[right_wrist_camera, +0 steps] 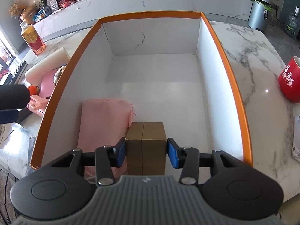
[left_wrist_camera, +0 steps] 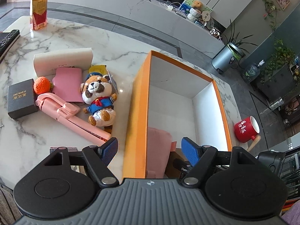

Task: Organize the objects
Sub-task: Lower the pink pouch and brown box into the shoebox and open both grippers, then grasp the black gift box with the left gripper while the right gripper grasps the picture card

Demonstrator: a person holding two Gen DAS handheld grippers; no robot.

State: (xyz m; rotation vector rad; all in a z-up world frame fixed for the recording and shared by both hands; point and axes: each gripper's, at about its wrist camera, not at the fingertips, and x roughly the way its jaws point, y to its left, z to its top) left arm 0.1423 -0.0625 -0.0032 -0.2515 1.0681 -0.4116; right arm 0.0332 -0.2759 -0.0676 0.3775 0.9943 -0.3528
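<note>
An orange box (left_wrist_camera: 138,103) with white inner walls (right_wrist_camera: 211,86) stands on the marble table. In it a folded pink cloth (right_wrist_camera: 105,120) lies at the near left. Right beside the cloth is a small brown carton (right_wrist_camera: 145,150), and my right gripper (right_wrist_camera: 146,142) is shut on its two sides, low inside the box. My left gripper (left_wrist_camera: 149,142) is open and holds nothing; its fingers straddle the box's near left wall. Left of the box lie a plush dog (left_wrist_camera: 99,97), a pink selfie stick (left_wrist_camera: 73,116), a pink pouch (left_wrist_camera: 68,84), an orange crochet ball (left_wrist_camera: 42,85) and a black box (left_wrist_camera: 21,98).
A white case (left_wrist_camera: 63,60) stands behind the pouch. A drink bottle (left_wrist_camera: 39,7) and a remote (left_wrist_camera: 7,41) are at the far left. A red mug (left_wrist_camera: 246,131) sits right of the box near the table's edge. Most of the box's floor (right_wrist_camera: 159,75) is bare.
</note>
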